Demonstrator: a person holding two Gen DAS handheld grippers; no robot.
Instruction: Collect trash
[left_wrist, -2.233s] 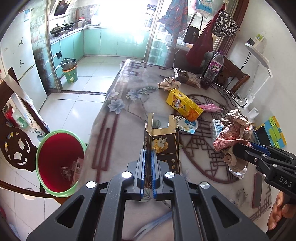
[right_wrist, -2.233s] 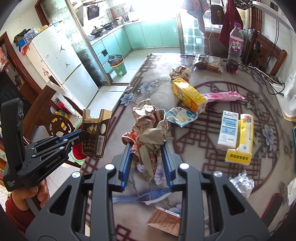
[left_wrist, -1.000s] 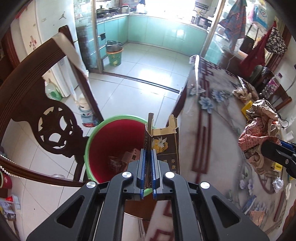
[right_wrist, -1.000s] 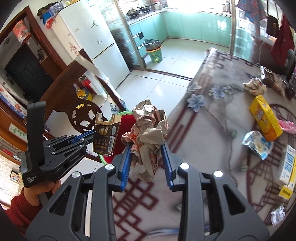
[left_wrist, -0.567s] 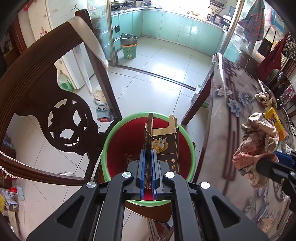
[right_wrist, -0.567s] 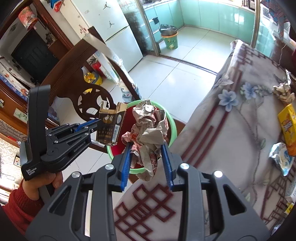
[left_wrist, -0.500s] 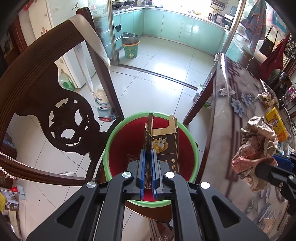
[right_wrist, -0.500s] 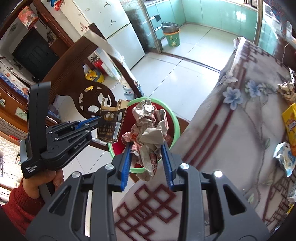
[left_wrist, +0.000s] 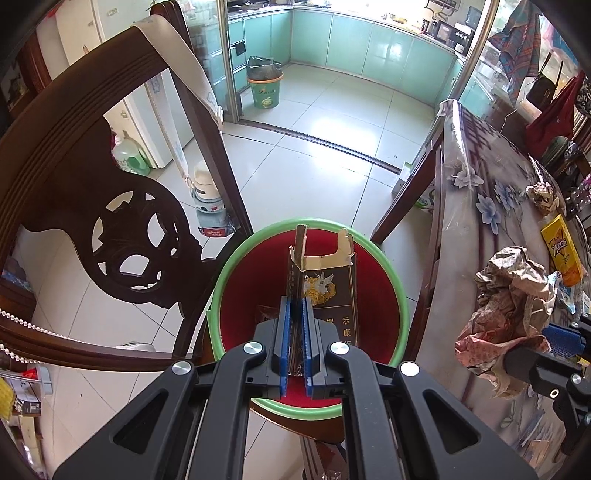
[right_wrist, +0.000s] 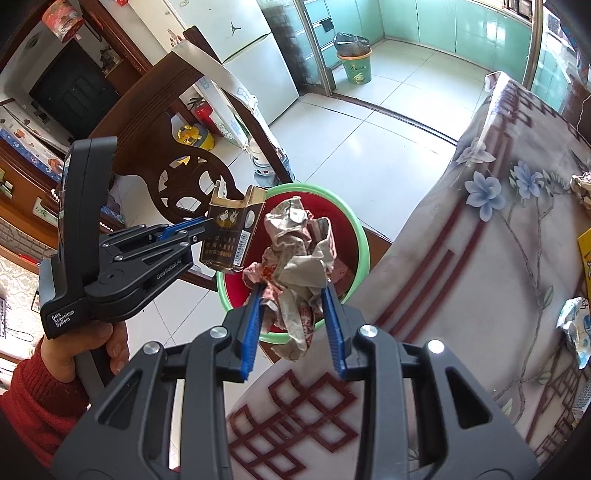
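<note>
My left gripper (left_wrist: 294, 314) is shut on a torn dark brown carton (left_wrist: 328, 291) and holds it upright right over the red bin with a green rim (left_wrist: 400, 295). My right gripper (right_wrist: 293, 295) is shut on a wad of crumpled brown paper (right_wrist: 295, 254), hanging above the bin's (right_wrist: 364, 236) near rim by the table edge. The right wrist view shows the left gripper (right_wrist: 207, 225) with the carton (right_wrist: 232, 232) to the left of the wad. In the left wrist view the wad (left_wrist: 509, 306) hangs at right. Some trash lies in the bin's bottom.
A carved dark wooden chair (left_wrist: 122, 236) stands left of the bin. The table with a flowered cloth (right_wrist: 498, 258) lies to the right and carries a yellow box (left_wrist: 561, 251), a crumpled wrapper (left_wrist: 541, 194) and a snack bag (right_wrist: 576, 328). A second bin (left_wrist: 264, 86) stands by the kitchen door.
Both grippers have swung from over the table toward the red bin and sunk lower. The carton now hangs over the bin's mouth and the paper wad over its rim. Neither grip has changed.
</note>
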